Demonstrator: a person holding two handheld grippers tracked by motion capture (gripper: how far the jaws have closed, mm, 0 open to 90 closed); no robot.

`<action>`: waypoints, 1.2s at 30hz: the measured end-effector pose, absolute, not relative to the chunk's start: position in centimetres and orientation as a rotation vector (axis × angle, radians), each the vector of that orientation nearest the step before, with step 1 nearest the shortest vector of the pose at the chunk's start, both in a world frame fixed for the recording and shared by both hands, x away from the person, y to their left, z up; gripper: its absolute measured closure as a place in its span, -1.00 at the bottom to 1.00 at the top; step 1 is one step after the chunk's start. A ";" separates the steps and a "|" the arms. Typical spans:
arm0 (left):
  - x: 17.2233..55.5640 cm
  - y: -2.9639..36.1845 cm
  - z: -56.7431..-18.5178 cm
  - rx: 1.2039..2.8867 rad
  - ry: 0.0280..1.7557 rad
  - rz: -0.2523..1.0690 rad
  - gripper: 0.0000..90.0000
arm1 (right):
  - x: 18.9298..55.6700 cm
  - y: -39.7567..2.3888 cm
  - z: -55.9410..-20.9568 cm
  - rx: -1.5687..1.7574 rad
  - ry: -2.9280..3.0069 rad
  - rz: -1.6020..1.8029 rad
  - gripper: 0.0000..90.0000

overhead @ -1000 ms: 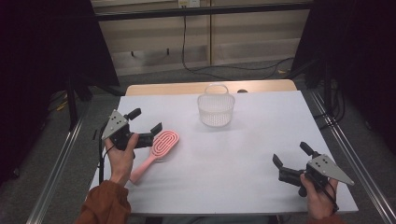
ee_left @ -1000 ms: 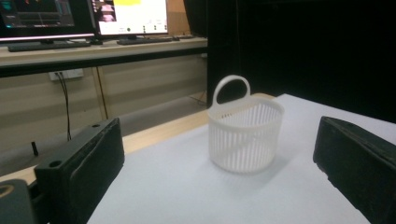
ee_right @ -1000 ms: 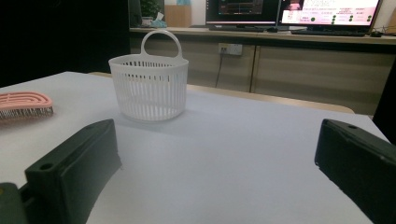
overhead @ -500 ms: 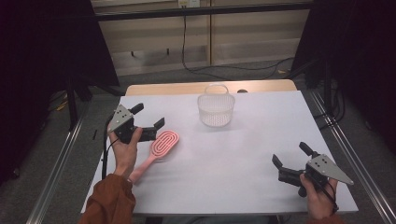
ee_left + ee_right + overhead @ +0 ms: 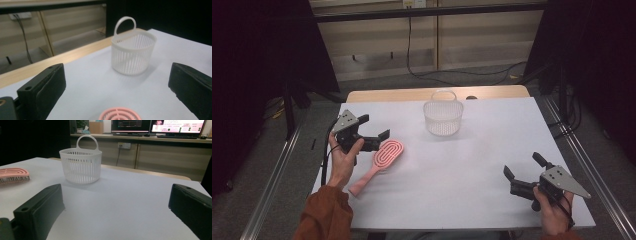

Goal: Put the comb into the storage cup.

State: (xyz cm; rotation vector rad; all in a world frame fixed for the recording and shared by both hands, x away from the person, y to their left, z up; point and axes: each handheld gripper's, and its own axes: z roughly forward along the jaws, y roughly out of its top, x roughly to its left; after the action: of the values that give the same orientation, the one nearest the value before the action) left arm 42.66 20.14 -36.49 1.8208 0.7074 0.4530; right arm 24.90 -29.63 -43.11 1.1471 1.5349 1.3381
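Currently: Left Tool Positioned at Hairbrush Head

Left tool [image 5: 373, 129] is held with jaws spread wide, gripping nothing. The pink hairbrush [image 5: 381, 162] lies flat on the table [image 5: 472, 165], its head just ahead of and below the jaws. The white slotted basket [image 5: 443, 117] stands upright farther ahead. Right tool [image 5: 523, 169] rests with jaws apart, well away from the hairbrush.

A pink vented hairbrush [image 5: 379, 164] lies flat, bristles down, on the table's left side, handle toward the person.
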 end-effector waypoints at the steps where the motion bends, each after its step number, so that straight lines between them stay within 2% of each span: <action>1: 42.7 20.1 -36.4 1.824 0.706 0.446 -0.96 | 24.9 -29.6 -43.1 1.147 1.535 1.337 -1.00; 7: 42.8 20.1 -36.1 1.909 0.712 0.452 -0.95 | 24.9 -29.6 -43.1 1.147 1.537 1.338 -1.00; 11: 43.0 19.9 -36.1 1.938 0.793 0.475 -0.88 | 24.9 -29.6 -43.1 1.148 1.535 1.340 -1.00; 23: 44.1 19.9 -36.2 2.138 0.857 0.341 -0.89 | 24.9 -29.6 -43.1 1.139 1.541 1.337 -1.00; 27: 44.1 19.9 -36.1 2.170 0.863 0.334 -0.89 | 24.9 -29.6 -43.1 1.138 1.541 1.337 -1.00; 36: 44.4 20.2 -36.6 2.247 0.922 0.224 -0.89 | 24.9 -29.6 -43.1 1.137 1.547 1.338 -1.00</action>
State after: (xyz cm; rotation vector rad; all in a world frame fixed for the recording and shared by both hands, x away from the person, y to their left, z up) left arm 44.43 20.22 -36.62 2.2470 0.9223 0.2242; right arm 24.86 -29.60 -43.12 1.1374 1.5468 1.3376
